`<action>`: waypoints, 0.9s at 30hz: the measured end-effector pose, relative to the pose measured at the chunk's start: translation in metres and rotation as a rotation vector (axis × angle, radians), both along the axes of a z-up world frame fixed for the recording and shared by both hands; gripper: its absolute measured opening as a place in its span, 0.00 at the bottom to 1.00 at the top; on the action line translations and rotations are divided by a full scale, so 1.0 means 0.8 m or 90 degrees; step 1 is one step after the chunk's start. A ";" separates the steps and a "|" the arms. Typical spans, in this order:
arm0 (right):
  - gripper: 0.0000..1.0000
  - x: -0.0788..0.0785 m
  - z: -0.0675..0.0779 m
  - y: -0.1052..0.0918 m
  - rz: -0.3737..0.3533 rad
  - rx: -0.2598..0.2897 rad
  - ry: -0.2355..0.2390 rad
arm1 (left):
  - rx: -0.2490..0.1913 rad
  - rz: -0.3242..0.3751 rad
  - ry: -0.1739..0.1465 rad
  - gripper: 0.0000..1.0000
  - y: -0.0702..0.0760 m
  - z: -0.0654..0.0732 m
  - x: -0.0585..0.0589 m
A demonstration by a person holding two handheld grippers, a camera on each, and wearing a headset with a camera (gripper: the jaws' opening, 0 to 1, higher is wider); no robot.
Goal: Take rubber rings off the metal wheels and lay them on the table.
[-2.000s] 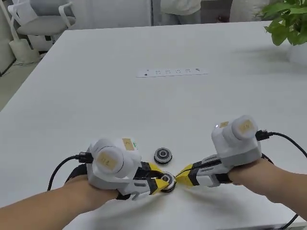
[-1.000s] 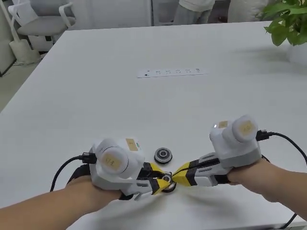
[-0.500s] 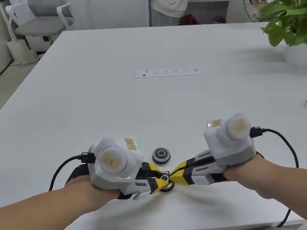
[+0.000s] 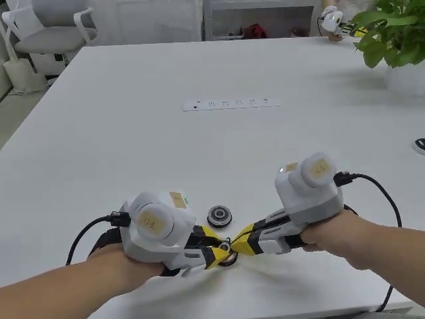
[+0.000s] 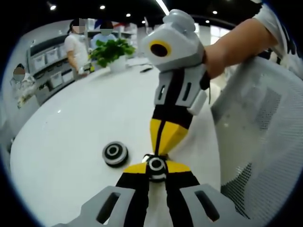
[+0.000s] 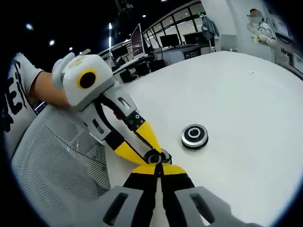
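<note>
Left gripper (image 5: 156, 168) clamps a small silver metal wheel (image 5: 156, 163) ringed in black rubber; right gripper (image 6: 160, 169), jaws together, touches its rim. Second wheel (image 4: 219, 216) lies beside.

silver metal wheels with black rubber rings (image 4: 220, 216): 2 | yellow-tipped white grippers (image 4: 219, 252): 2 | flat white power strip (image 4: 224, 104), upper centre: 1 | green leafy plant (image 4: 388, 30), upper right: 1
</note>
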State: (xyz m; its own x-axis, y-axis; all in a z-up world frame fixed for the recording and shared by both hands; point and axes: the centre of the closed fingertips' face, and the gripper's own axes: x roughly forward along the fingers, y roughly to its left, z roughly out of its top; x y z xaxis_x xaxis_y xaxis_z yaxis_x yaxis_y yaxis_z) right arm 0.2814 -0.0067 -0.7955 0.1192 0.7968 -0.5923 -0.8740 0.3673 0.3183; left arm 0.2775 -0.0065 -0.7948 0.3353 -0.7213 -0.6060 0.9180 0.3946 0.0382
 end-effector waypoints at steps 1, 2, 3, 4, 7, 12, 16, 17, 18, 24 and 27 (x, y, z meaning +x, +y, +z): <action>0.00 0.000 0.000 0.000 -0.002 0.000 0.000 | 0.000 0.001 0.000 0.12 0.000 0.000 0.000; 0.00 0.000 0.000 0.000 -0.003 0.000 -0.001 | 0.000 0.001 0.001 0.12 0.000 0.000 0.000; 0.00 0.000 0.000 0.000 0.001 -0.002 -0.007 | 0.000 0.000 0.000 0.12 0.000 0.000 0.000; 0.00 0.000 0.000 0.001 0.006 -0.004 -0.014 | 0.000 0.000 0.001 0.12 0.000 0.000 0.000; 0.00 -0.001 0.000 0.002 0.014 -0.006 -0.024 | -0.002 0.001 0.003 0.12 0.000 0.000 0.000; 0.00 -0.002 0.003 0.003 0.016 0.002 -0.024 | -0.001 0.000 0.003 0.12 0.000 0.000 0.000; 0.00 -0.005 0.005 0.005 0.022 0.008 -0.023 | 0.000 -0.001 0.002 0.12 0.000 0.000 0.000; 0.00 -0.006 0.006 0.007 0.024 0.014 -0.022 | 0.000 -0.002 0.002 0.12 0.000 0.000 0.000; 0.00 -0.009 0.010 0.011 0.030 0.029 -0.014 | 0.000 -0.002 0.002 0.12 0.000 0.000 0.000; 0.00 -0.011 0.018 0.018 0.035 0.050 -0.014 | -0.001 -0.008 0.002 0.12 -0.002 0.000 0.000; 0.00 -0.011 0.014 0.012 0.036 0.041 -0.012 | -0.001 -0.010 0.003 0.12 -0.002 0.000 0.000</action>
